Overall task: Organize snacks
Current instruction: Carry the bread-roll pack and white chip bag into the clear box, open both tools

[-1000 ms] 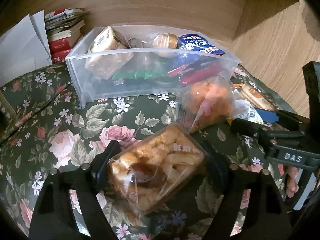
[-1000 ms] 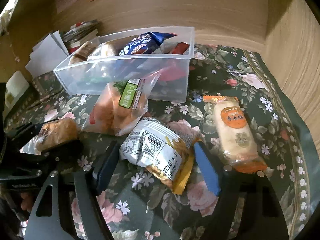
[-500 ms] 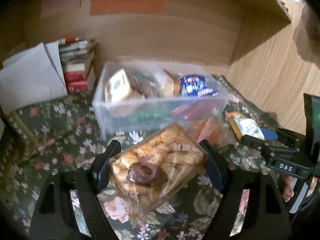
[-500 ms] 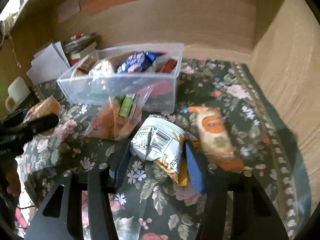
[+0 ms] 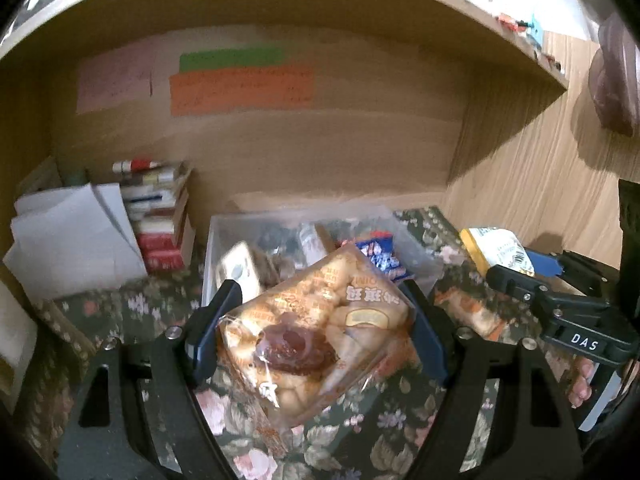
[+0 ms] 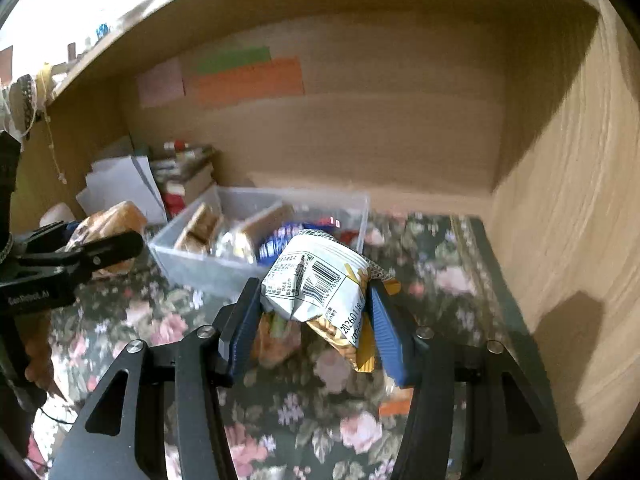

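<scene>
floral cloth point(image 5: 120, 312): dark green with pink roses, spread over the worktop | book stack point(image 5: 160, 220): back left, against the wooden back panel | white papers point(image 5: 68, 244): leaning just left of the books | paper strips point(image 5: 240, 84): orange, green and pink, stuck on the back panel | wooden shelf point(image 5: 500, 40): overhead

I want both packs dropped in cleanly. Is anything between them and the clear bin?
Nothing visible. The pastry bag and the white packet hang lifted before the bin, whose top is open, though already crowded.

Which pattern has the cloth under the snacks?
The cloth is dark green with pink roses and small pale flowers; the right wrist view shows it best.
</scene>
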`<action>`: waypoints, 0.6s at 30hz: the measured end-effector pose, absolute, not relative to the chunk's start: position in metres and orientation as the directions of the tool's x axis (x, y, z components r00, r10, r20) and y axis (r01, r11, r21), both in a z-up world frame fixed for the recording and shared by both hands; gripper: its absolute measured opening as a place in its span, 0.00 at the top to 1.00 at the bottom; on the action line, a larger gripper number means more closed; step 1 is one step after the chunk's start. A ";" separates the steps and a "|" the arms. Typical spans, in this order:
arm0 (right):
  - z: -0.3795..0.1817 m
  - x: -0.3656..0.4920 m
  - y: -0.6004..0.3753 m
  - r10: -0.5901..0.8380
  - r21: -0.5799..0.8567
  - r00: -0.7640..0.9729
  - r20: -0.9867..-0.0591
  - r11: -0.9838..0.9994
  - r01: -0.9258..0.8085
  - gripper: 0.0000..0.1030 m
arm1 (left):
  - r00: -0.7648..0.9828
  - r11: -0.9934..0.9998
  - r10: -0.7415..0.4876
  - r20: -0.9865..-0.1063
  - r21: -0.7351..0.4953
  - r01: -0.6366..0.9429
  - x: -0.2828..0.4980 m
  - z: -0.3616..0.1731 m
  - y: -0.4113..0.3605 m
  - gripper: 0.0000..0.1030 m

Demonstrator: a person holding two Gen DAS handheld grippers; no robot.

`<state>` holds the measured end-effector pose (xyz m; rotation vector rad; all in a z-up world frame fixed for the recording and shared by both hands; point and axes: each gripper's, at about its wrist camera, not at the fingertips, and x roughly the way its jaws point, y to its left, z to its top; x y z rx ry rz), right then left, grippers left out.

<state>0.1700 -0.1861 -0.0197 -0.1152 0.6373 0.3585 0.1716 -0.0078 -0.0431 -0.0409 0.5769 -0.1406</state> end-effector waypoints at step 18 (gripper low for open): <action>-0.005 0.247 -0.153 0.310 -0.010 0.739 -0.598 0.919 -0.393 0.52 | 0.837 0.993 -0.120 -0.534 -0.082 0.090 0.254 -0.032 0.004 0.23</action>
